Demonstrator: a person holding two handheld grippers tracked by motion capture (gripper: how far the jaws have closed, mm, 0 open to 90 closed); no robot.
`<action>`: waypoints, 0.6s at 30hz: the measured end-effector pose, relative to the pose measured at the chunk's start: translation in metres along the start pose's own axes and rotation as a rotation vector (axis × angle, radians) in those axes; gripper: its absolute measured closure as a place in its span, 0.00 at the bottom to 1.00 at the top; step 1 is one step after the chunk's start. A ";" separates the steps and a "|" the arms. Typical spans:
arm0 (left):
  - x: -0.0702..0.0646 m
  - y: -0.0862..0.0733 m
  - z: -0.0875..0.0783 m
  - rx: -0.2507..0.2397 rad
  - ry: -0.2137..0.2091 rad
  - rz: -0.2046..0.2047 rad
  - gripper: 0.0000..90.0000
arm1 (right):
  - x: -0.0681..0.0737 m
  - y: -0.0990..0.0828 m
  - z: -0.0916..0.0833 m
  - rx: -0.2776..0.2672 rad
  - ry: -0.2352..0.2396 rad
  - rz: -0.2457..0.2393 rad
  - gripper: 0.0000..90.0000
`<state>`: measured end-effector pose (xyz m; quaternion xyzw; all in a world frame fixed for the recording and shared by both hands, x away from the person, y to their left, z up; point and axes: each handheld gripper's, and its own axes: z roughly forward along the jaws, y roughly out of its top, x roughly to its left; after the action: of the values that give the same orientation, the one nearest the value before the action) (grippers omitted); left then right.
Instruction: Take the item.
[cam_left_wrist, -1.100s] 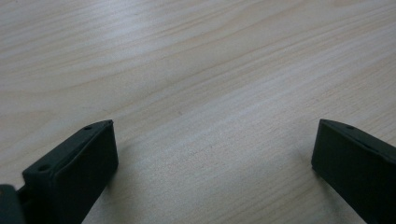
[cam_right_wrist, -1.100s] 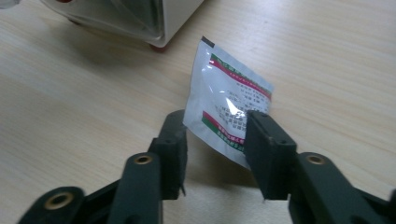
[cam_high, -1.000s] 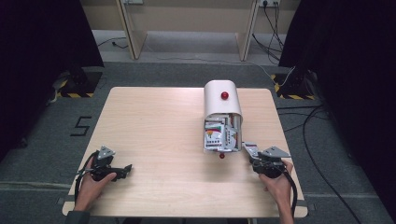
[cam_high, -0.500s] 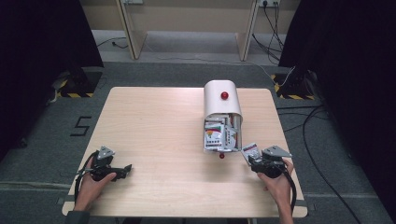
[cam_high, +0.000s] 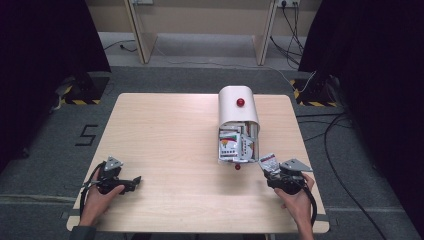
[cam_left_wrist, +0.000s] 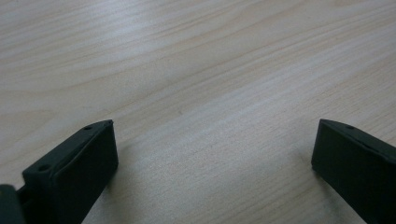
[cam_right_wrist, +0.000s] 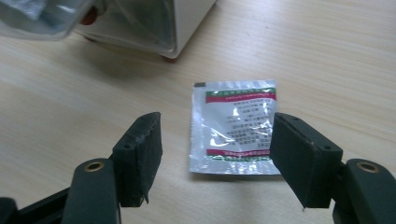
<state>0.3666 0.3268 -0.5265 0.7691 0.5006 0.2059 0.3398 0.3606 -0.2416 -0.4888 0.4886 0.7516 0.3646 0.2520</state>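
A white round-topped box with a red knob stands right of the table's middle, its front open toward me and several colourful packets inside. One silver sachet with red and green bands lies flat on the wood just right of the box's front, also in the high view. My right gripper is open, low over the table, its jaws on either side of the sachet's near end without touching it; the high view shows it near the front right. My left gripper rests open at the front left, bare wood between its jaws.
A small red ball sits at the box's front edge, under a clear flap. The table's front edge runs close behind both hands. Cables trail over the floor to the right of the table.
The right gripper has drawn back slightly toward the table's front edge, leaving the sachet on the wood. The left hand has not moved.
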 end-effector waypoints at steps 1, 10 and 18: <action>0.000 0.000 0.000 0.000 0.000 0.000 0.00 | 0.002 0.000 -0.001 0.001 0.003 -0.004 0.39; 0.000 0.000 0.000 0.000 0.000 0.000 0.00 | 0.008 -0.004 -0.006 0.003 0.018 -0.019 0.38; 0.000 0.000 0.000 0.000 0.000 -0.001 0.00 | 0.016 -0.007 -0.009 0.016 0.041 -0.042 0.37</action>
<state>0.3665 0.3268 -0.5265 0.7689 0.5010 0.2059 0.3396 0.3439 -0.2316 -0.4892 0.4670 0.7695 0.3634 0.2402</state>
